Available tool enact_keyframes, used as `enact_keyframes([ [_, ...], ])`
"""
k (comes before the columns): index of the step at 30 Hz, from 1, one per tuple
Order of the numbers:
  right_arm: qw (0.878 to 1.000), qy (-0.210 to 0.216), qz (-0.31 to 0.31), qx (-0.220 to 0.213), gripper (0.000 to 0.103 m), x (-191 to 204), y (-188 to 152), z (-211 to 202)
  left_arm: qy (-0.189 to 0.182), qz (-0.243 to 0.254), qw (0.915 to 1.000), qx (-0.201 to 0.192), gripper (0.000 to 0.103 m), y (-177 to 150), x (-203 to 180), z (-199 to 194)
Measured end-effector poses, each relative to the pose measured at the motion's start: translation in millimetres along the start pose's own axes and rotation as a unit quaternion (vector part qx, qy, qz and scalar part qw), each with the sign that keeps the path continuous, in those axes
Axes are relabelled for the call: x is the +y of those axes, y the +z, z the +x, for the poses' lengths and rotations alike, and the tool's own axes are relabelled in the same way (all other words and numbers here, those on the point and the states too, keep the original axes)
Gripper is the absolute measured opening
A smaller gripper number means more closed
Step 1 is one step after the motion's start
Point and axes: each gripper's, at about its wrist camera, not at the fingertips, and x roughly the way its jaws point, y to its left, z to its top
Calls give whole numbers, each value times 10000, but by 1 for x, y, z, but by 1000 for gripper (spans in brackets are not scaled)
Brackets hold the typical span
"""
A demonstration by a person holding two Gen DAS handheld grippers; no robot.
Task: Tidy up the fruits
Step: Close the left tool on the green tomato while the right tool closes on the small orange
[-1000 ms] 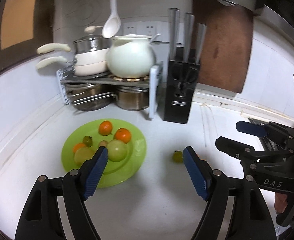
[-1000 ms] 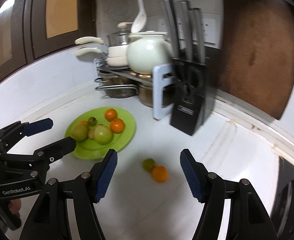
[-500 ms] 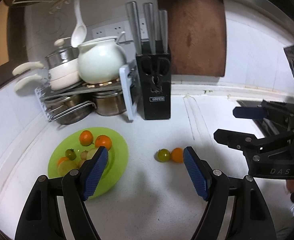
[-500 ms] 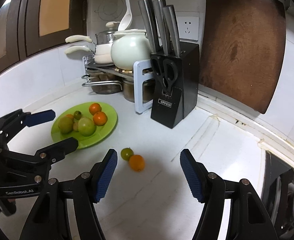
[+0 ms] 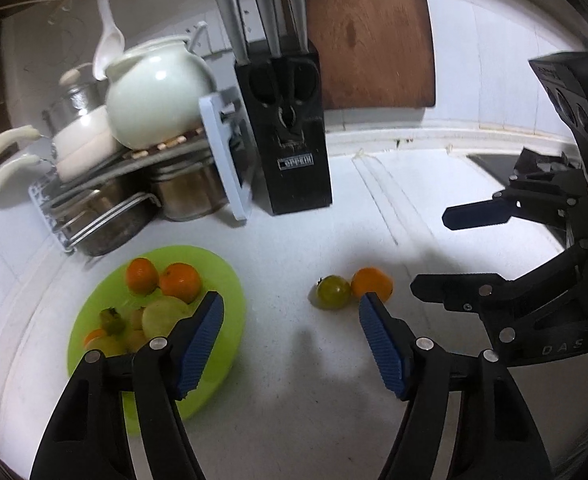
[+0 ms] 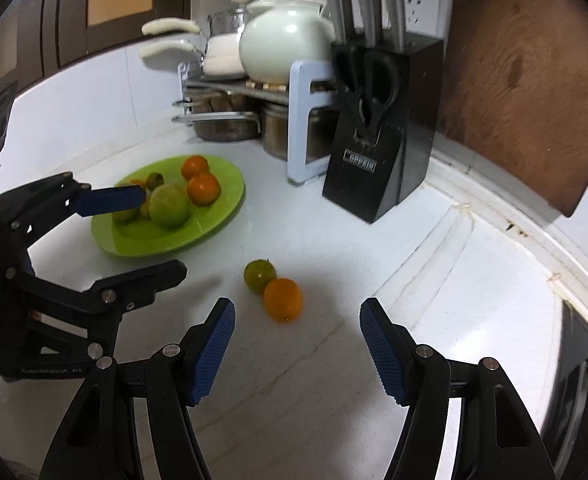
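Now your left gripper [image 5: 291,336], jaws just narrowed yet apart and empty, and right gripper [image 6: 298,346], spread and empty, hover near the green fruit [image 6: 259,275] touching the orange [image 6: 283,299] on the counter [image 6: 334,380], right of the green plate [image 6: 213,220].

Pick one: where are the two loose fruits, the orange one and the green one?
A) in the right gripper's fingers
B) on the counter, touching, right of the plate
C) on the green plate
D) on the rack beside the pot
B: the orange fruit and green fruit sit side by side, touching, on the bare counter, right of the plate and ahead of the open right gripper.
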Motion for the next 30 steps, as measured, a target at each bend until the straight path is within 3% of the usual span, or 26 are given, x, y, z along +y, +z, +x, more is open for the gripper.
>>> enact_keyframes([
  [10,9995,165,-84,263,61,-1,1,31,-383,623,9971,230,60,-1,-3,37],
  [21,9983,418,-106,379,52,-2,4,52,-720,829,9927,488,52,1,-6,64],
  [30,9967,668,-11,461,44,-8,6,62,-788,882,9913,575,50,4,-10,73],
])
